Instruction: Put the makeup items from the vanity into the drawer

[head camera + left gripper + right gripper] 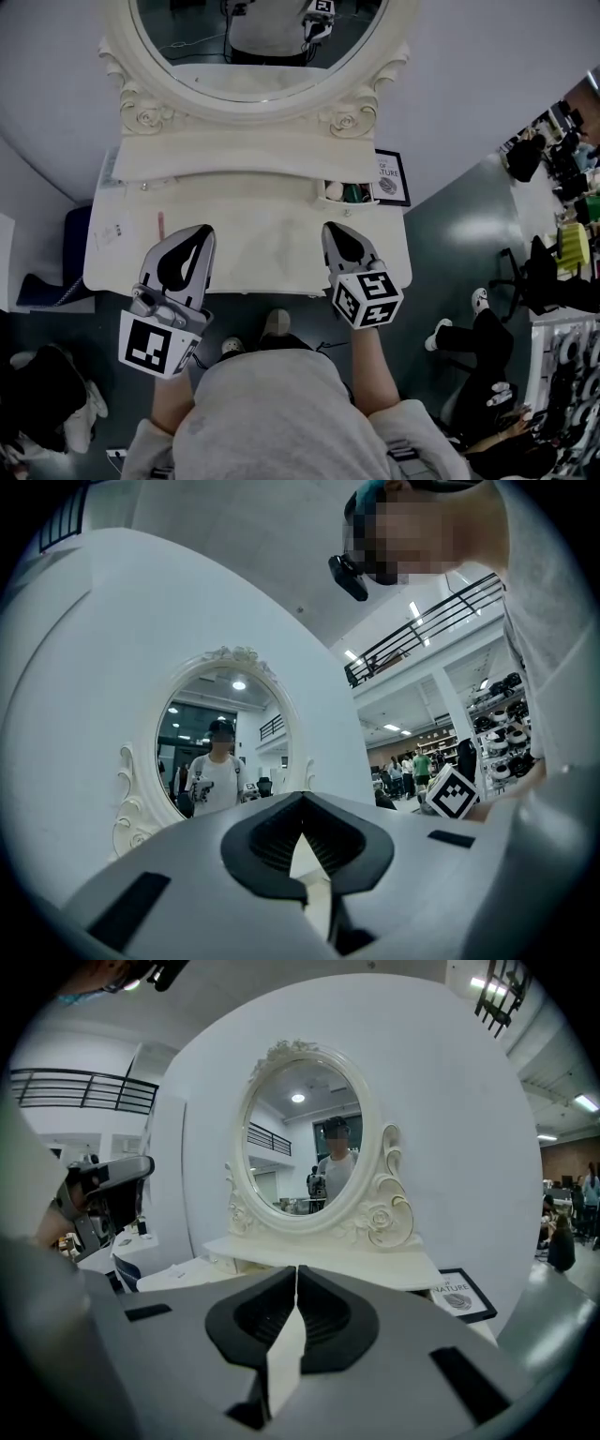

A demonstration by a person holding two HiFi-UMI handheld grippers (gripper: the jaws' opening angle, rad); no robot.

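Left gripper [201, 231] and right gripper [331, 228], jaws pressed together, hover over cream vanity [262, 236] on grey floor [452, 217].

A small framed picture [392, 178] with a black frame stands against the curved white wall [487, 75]; the word NATURE is printed on it. The floor [450, 234] is dark grey and a little shiny. On the left, low by the wall, there is a dark blue seat [67, 246]. On the right, a black office chair [530, 272] stands near a person [487, 361] in dark clothes and white shoes. Far off, a black railing [422, 630] runs along an upper level, above shelves [502, 719] that hold rounded black and white things.
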